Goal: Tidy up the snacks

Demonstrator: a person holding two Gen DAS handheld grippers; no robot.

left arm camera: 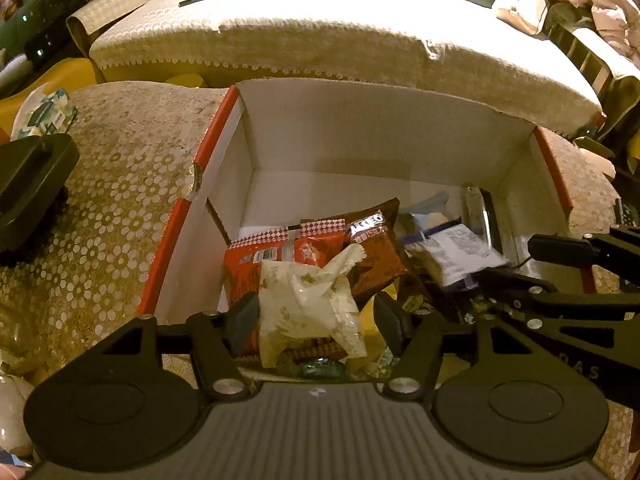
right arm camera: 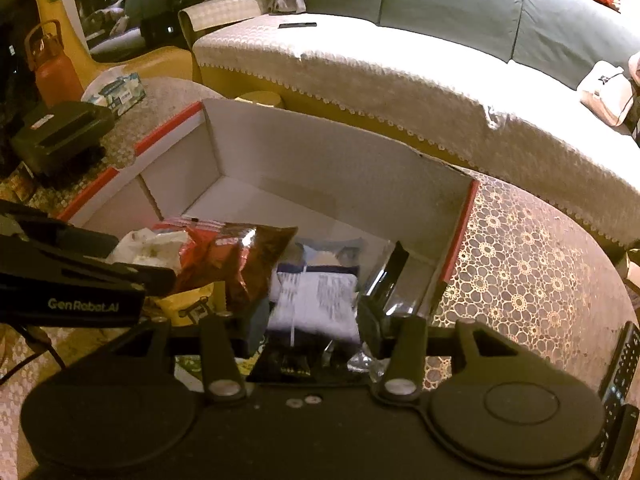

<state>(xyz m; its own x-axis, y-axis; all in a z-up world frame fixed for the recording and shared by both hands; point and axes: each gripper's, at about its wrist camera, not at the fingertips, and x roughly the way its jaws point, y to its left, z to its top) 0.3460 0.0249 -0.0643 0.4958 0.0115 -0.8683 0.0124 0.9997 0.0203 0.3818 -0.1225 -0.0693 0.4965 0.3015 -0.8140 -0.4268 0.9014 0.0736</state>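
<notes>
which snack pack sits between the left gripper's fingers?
The crumpled cream-white packet, between the left gripper fingers. The red checkered pack lies under it, and the brown Oreo bag sits beyond it, further into the box.

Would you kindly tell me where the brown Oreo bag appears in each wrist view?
Left wrist: Oreo bag sits at centre, in the box, right of the red packet.
Right wrist: Oreo bag sits left of centre, left of the white packet.
Shared landmark: the red packet beside it.
</notes>
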